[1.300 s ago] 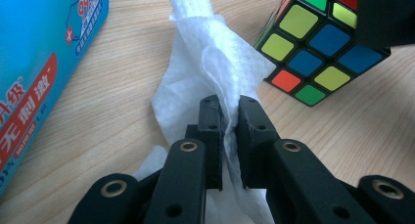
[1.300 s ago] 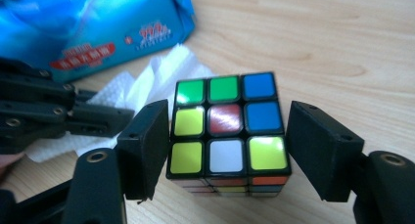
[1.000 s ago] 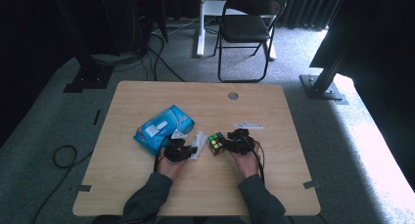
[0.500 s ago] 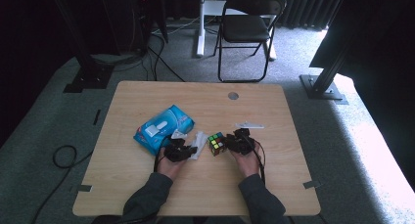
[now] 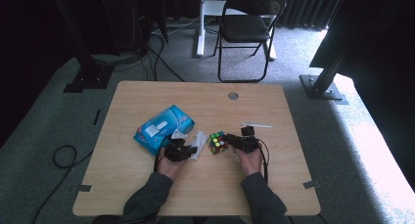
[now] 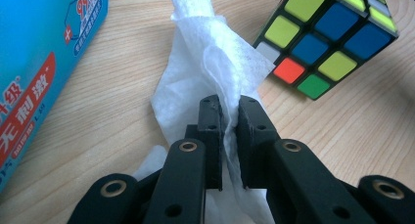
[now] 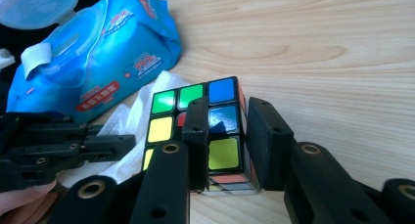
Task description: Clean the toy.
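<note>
Blue wipes pack (image 5: 163, 130) lies left of centre on the table (image 5: 147, 94). Puzzle cube (image 5: 218, 142) at centre: right gripper (image 7: 226, 138), jaws just closing, clamps one edge layer. Left gripper (image 6: 229, 117) pinches the white wipe (image 6: 205, 67) just left of the cube.

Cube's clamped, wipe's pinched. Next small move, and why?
Probably bring the wet wipe across onto the puzzle cube and start rubbing a face. The right gripper has just been closing and now clamps the cube; the left gripper pinches the wipe right beside it.
</note>
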### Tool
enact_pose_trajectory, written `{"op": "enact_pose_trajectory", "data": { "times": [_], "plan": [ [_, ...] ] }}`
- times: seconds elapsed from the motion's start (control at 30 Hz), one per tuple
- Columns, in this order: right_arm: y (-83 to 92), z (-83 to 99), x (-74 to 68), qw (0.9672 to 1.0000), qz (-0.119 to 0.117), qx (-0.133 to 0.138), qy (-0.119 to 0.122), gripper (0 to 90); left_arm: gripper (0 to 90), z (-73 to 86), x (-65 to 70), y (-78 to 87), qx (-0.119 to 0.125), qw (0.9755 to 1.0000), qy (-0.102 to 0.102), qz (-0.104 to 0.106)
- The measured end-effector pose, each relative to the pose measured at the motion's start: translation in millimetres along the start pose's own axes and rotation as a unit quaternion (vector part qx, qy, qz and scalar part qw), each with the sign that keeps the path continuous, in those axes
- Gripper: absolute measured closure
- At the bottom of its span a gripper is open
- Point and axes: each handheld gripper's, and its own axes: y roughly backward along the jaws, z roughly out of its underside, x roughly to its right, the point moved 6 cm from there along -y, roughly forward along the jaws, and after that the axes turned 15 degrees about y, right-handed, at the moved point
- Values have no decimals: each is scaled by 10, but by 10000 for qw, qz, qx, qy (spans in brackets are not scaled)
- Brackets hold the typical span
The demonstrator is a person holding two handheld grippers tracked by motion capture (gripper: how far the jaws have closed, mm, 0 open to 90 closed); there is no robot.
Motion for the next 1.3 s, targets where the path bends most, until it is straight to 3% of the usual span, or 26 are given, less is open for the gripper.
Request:
{"op": "enact_pose_trajectory", "data": {
  "times": [0.2, 0.4, 0.57, 0.67, 0.8, 1.0, 1.13, 1.3],
  "plan": [
    [60, -6, 73, 9999, 125, 40, 24, 738, 815, 4, -1, -3, -13, 10000, -5, -5],
    [99, -9, 152, 9991, 413, 59, 1, 789, 815, 1, -1, -2, -5, 10000, 1, -7],
    [119, 5, 203, 9987, 498, 58, -81, 750, 815, 3, 1, -7, -21, 10000, -9, -3],
    [137, -5, 189, 9981, 599, 104, 13, 698, 815, 2, 1, -7, -17, 10000, -8, -3],
    [157, -55, 38, 9989, 355, 275, 155, 661, 815, 8, 6, -18, -15, 10000, 2, 2],
    [10, -23, -102, 9994, 153, 48, 298, 640, 813, 6, 4, -8, -15, 10000, -7, 5],
    [-59, 16, -113, 9997, 67, -61, 230, 649, 813, 9, 1, -9, -21, 10000, -9, 7],
    [-56, 22, -79, 9998, -163, -64, -121, 687, 813, 9, 5, -8, -19, 10000, -12, 5]
  ]
}}
